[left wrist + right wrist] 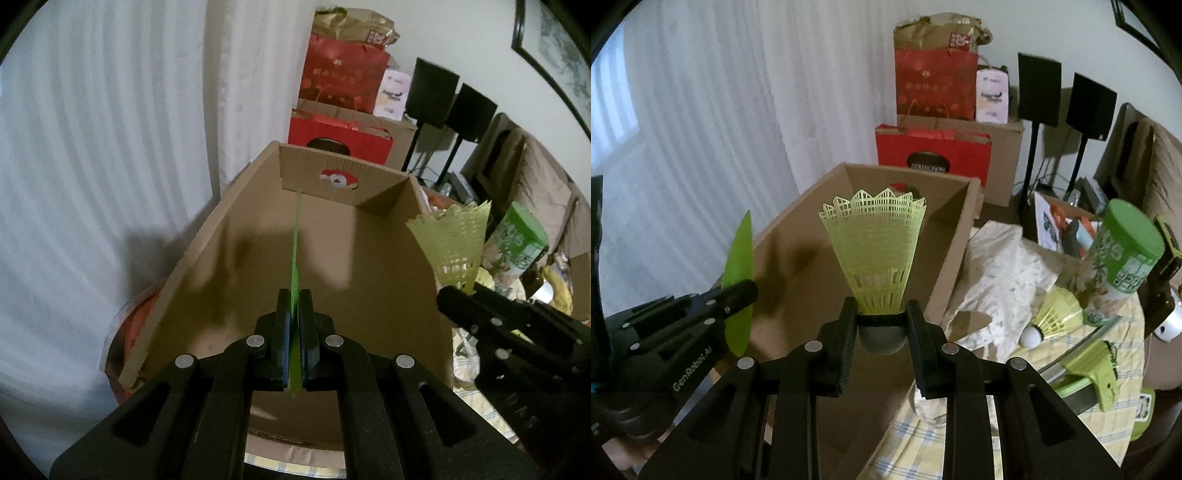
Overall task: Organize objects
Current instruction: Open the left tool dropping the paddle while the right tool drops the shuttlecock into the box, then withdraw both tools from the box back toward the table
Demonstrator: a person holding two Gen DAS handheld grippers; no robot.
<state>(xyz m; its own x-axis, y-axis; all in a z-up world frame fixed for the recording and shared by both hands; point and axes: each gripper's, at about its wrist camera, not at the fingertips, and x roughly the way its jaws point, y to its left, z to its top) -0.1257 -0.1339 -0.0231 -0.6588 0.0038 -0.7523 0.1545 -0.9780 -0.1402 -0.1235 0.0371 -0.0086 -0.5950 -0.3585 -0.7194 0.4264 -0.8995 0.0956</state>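
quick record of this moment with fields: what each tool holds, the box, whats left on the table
left tool: shut on a flat green leaf-shaped piece, held on edge
right tool: shut on the dark base of a yellow shuttlecock, skirt pointing away from the camera
cardboard box: open, nothing seen on the visible part of its floor; both tools poised at its near end
second shuttlecock: lying on its side on the checked tablecloth, white base toward the box
green-lidded tube: on the table, right of the box

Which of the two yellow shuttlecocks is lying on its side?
The shuttlecock on the table beside the green canister; the other stands upright in the right gripper.
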